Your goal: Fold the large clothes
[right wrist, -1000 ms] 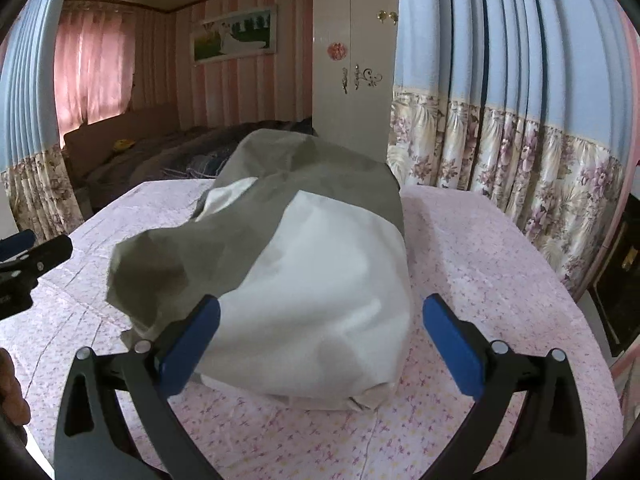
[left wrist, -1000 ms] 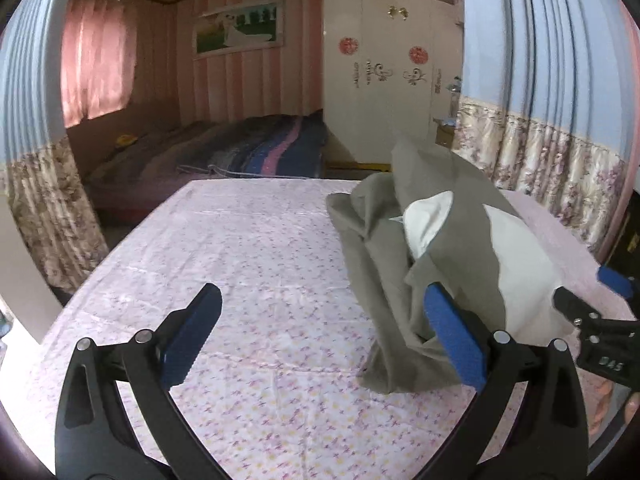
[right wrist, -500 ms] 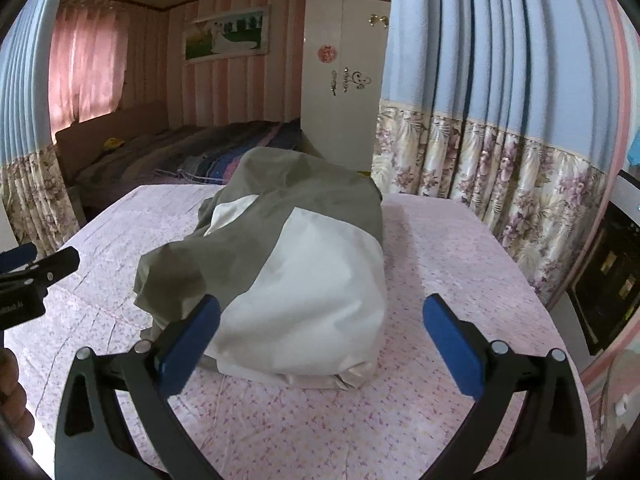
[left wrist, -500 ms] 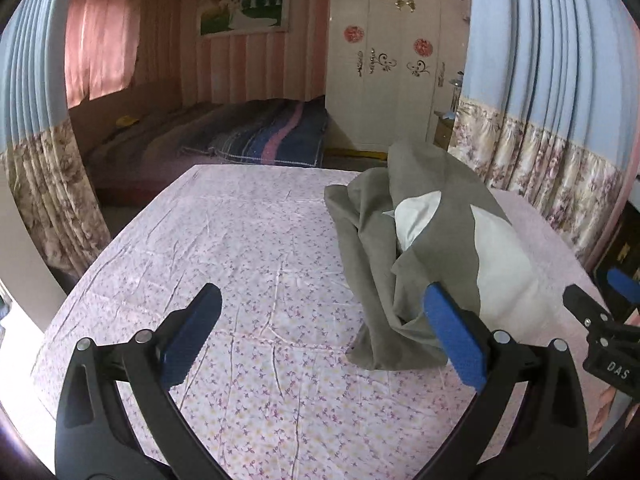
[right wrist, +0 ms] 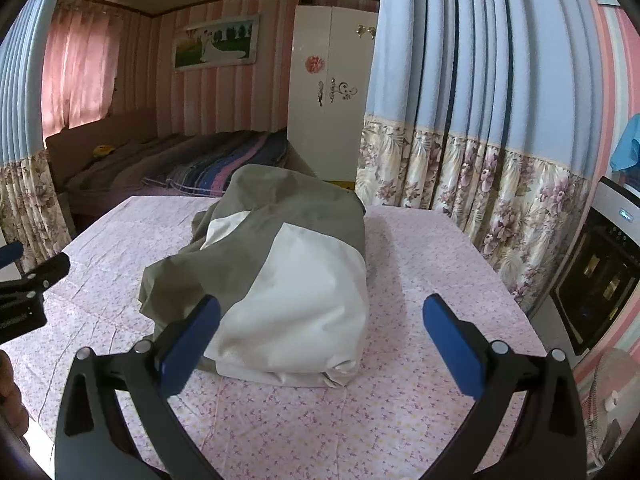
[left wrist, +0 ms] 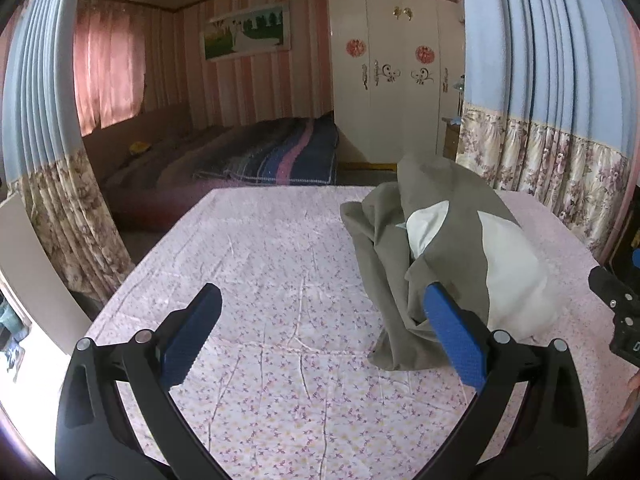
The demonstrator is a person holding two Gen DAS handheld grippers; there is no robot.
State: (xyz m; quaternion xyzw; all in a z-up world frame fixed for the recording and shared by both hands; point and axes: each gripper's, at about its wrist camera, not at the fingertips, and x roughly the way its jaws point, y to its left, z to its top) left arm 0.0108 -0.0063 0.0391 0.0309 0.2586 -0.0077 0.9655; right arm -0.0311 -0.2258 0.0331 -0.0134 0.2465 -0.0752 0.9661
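A table [left wrist: 280,280] covered by a pink flowered cloth [right wrist: 420,248] carries a single rumpled garment [right wrist: 280,264], olive-grey with white panels, heaped toward its right side and resting directly on the creased cloth.

A striped blanket [left wrist: 280,152] is lying on the far bed [left wrist: 168,192], beside a white wardrobe [left wrist: 392,80]; floral curtains [right wrist: 480,184] are hanging right.

My left gripper [left wrist: 322,332] is spread wide, holding nothing. My right gripper [right wrist: 322,334] likewise, level alongside it.
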